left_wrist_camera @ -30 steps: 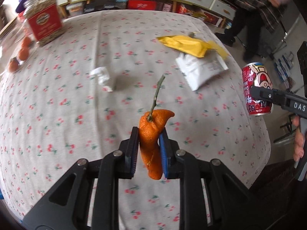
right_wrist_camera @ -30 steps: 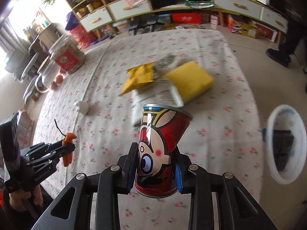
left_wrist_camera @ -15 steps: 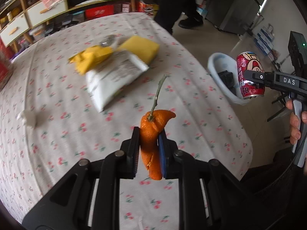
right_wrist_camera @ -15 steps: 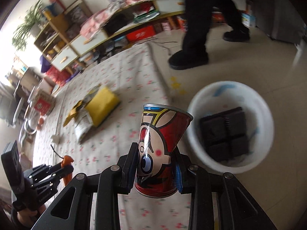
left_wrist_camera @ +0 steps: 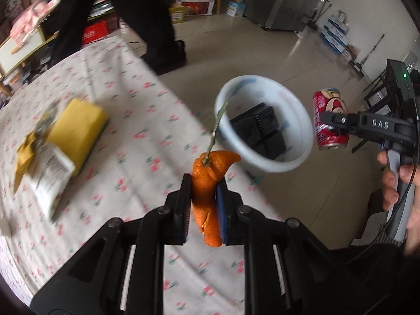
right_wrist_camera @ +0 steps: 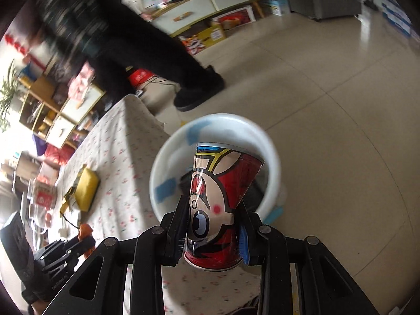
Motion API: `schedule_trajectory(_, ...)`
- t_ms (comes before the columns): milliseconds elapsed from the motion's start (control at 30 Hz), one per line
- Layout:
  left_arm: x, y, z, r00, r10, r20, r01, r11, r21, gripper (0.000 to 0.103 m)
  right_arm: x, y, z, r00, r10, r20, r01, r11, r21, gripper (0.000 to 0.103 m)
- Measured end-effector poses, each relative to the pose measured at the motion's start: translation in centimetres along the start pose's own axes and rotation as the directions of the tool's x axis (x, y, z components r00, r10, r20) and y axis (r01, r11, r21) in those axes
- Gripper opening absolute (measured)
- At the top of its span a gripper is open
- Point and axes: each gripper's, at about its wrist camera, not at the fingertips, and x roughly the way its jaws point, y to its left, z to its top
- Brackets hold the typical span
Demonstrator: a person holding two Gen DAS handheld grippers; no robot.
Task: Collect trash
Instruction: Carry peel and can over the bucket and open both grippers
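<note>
My left gripper [left_wrist_camera: 203, 204] is shut on an orange peel [left_wrist_camera: 207, 181] with a green stem, held above the table's right edge. My right gripper [right_wrist_camera: 212, 225] is shut on a red cartoon can [right_wrist_camera: 218, 204] and holds it over the near rim of a white bin [right_wrist_camera: 168, 157] on the floor. In the left wrist view the bin [left_wrist_camera: 265, 157] stands just beyond the peel, with the can [left_wrist_camera: 329, 116] and the right gripper [left_wrist_camera: 328, 120] to its right. Black objects lie inside the bin. The left gripper [right_wrist_camera: 84, 239] with the peel shows in the right wrist view at lower left.
A yellow packet [left_wrist_camera: 76, 128], a crumpled yellow wrapper [left_wrist_camera: 23, 152] and a white bag [left_wrist_camera: 50, 176] lie on the cherry-print tablecloth [left_wrist_camera: 126, 157]. A person in black [right_wrist_camera: 126, 34] walks past the table's far side. Shelves and boxes line the back wall.
Both grippers have swung right, off the table toward the bin. The can now hangs over the bin's rim, and the peel is nearer the bin. The person has walked along the far side.
</note>
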Motion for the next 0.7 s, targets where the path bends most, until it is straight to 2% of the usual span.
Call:
schedule_trajectory(233,3.8,-4.1,3.6,1.000,-0.019,-0.022,0.021,0.998,0.066,0.019,0.1,-1.3,0.3,1.000,-0.011,0.006,0.010,1.000,0.024,0.033)
schedule_trajectory(467,6.7,-4.7,5.8,0.998,-0.051,-0.041,0.052,0.998,0.029,0.020,0.0,-2.3,0.4,1.000,-0.009,0.009,0.009,0.999,0.045,0.033)
schedule_trajectory(533,6.9,-4.5,6.0,0.996,-0.082,-0.037,0.083,0.997,0.010,0.022,0.0,-2.5,0.5,1.000,-0.011,0.007,0.010,0.999,0.052,0.033)
schedule_trajectory(567,7.0,-4.4,6.0,0.995,-0.095,-0.029,0.095,0.995,0.004,0.024,0.1,-2.5,0.5,1.000,-0.013,0.007,0.013,0.998,0.055,0.033)
schedule_trajectory(600,6.9,-4.1,6.1,0.995,-0.092,-0.025,0.092,0.996,-0.002,0.032,0.1,-2.6,0.5,1.000,-0.017,0.007,0.016,0.998,0.056,0.033)
schedule_trajectory(633,6.7,-3.9,6.0,0.996,-0.082,-0.016,0.082,0.997,-0.010,0.045,0.2,-2.5,0.6,1.000,-0.021,0.007,0.020,0.998,0.057,0.033)
schedule_trajectory(700,6.2,-3.7,5.9,0.997,-0.074,0.006,0.075,0.997,-0.016,0.059,0.3,-2.5,0.7,1.000,-0.024,0.008,0.023,0.998,0.059,0.033)
